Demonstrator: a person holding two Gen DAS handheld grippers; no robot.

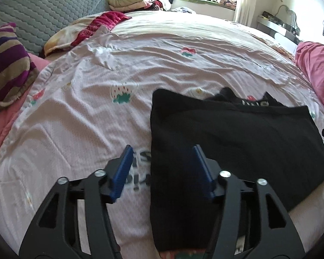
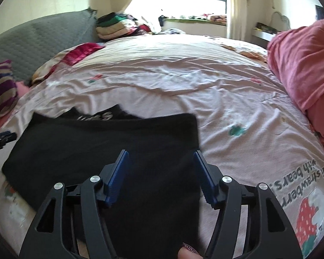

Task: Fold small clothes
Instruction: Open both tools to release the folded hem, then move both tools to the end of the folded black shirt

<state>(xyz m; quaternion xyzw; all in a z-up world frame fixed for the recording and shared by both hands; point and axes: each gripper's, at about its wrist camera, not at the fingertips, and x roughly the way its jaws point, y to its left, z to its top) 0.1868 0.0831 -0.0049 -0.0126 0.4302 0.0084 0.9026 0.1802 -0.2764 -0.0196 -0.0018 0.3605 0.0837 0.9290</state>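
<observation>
Black knit garment (image 1: 237, 142), folded into a rough rectangle, lies flat on the pale pink strawberry-print bedsheet (image 1: 86, 118), near edge of bed. White lettering on a layer under its far edge, partly covered, unreadable. Left gripper (image 1: 162, 170) w/ blue-padded fingers (image 1: 122, 170) spread wide, released, nothing between them; it hovers at garment's left edge, one finger over sheet, other over the black cloth. Right gripper (image 2: 159, 174) likewise spread, holding nothing, over garment's right edge. Contact w/ cloth: can't tell. Garment's near end cut off behind gripper frames. Striped purple-and-tan pillow (image 1: 8, 64) at left, rose-pink blanket (image 2: 302, 69) bunched at right.
</observation>
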